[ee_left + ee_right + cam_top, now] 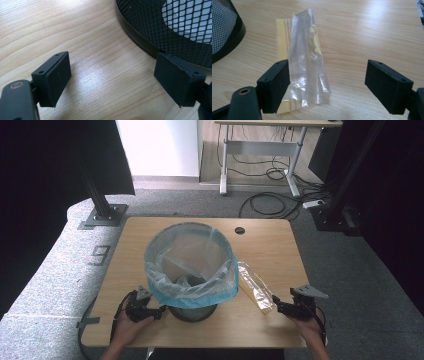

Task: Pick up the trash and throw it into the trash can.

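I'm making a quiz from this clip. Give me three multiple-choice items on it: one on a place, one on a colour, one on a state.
1. Where does the clear bag lie?
A. Inside the bin
B. On the table, right of the bin
C. On the floor

2. What colour is the liner in the bin?
A. Blue
B. Red
C. Black

3. How is the right gripper?
A. Shut on the bag
C. Shut on the bin rim
B. Open, jaws either side of the bag's end

Answers: 1 B, the high view shows it flat on the wood beside the bin; 2 A, the film is pale blue; 3 B, the right gripper view shows a wide gap between the jaws.
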A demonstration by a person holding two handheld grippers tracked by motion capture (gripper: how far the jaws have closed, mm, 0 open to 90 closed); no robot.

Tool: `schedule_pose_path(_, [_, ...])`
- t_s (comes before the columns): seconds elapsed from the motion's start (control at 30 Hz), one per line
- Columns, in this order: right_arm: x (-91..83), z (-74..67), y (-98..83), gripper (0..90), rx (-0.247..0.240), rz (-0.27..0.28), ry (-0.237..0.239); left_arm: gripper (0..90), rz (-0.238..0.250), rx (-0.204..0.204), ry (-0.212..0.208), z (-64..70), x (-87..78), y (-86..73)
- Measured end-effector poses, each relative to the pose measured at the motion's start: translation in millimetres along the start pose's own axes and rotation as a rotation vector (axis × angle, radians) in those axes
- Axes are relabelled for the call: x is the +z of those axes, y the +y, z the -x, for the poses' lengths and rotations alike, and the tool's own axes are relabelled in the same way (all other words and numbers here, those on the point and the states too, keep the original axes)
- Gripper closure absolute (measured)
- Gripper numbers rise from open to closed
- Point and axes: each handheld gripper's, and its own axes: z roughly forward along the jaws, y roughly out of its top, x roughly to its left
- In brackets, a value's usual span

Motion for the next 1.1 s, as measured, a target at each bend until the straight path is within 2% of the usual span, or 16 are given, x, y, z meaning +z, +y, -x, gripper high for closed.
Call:
schedule_pose_path(0.4, [1.5,0.6,3.1,20.1,0.004,0.002,-0.002,13.6,0.0,0.0,0.001,0.0,0.0,0.0])
schedule_pose_path(0.53, [3.6,-1.0,5.1,20.7,0.027,-0.009,0.0,13.6,0.0,0.0,0.001,0.0,0.0,0.0])
schedule_pose_path(1.1, [14.0,-8.4,12.1,21.3,0.006,-0.024,0.02,13.6,-0.001,-0.001,0.0,0.0,0.0,0.1])
